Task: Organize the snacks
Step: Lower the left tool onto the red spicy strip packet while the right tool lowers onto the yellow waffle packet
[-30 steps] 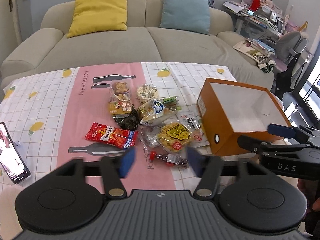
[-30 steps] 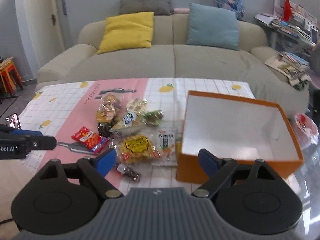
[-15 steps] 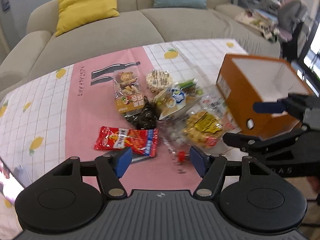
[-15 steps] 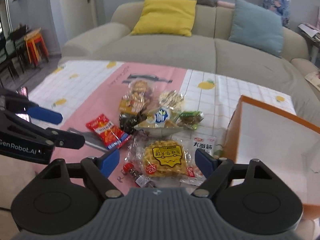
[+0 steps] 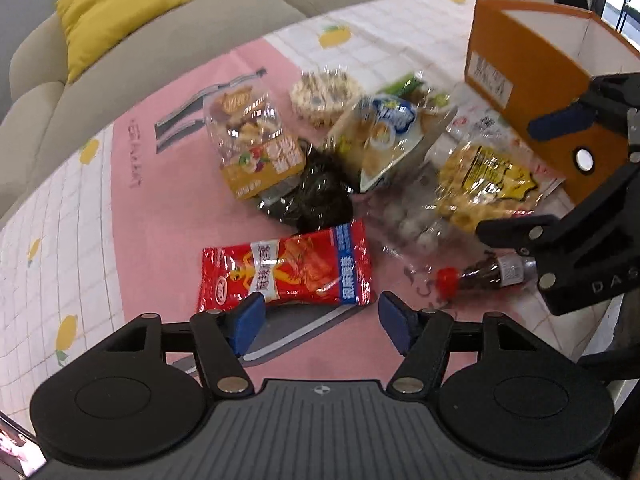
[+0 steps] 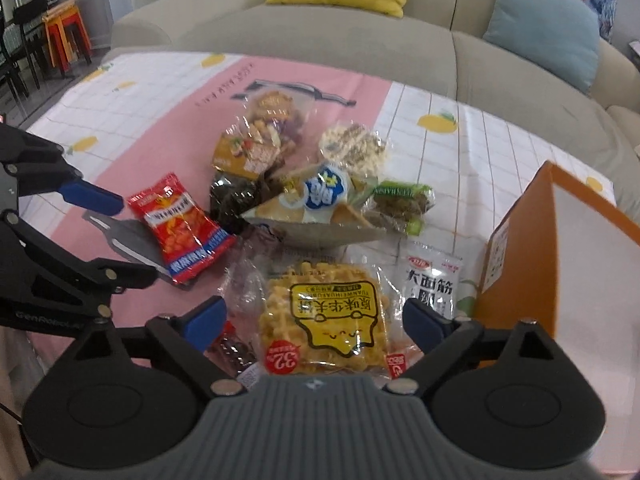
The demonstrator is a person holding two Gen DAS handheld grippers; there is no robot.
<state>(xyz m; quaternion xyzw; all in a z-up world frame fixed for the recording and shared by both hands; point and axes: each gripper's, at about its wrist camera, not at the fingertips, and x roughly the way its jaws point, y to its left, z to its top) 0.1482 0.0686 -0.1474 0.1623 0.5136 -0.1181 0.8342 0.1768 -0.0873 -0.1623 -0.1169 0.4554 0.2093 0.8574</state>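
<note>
Both grippers have dropped closer: the wide left gripper [image 5: 318,320] over the glossy red packet [image 5: 286,270], the right gripper [image 6: 316,322] opening above the crinkly yellow packet [image 6: 324,320].

Snack packets [image 6: 320,208] heaped beside open orange box [image 6: 516,264]

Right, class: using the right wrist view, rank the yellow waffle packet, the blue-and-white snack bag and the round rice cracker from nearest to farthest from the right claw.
1. Yellow waffle packet: lies between the opening jaws of the right claw, not gripped.
2. Blue-and-white snack bag: mid-pile, beyond the waffle.
3. Round rice cracker: far side of the pile, towards the sofa.
</note>
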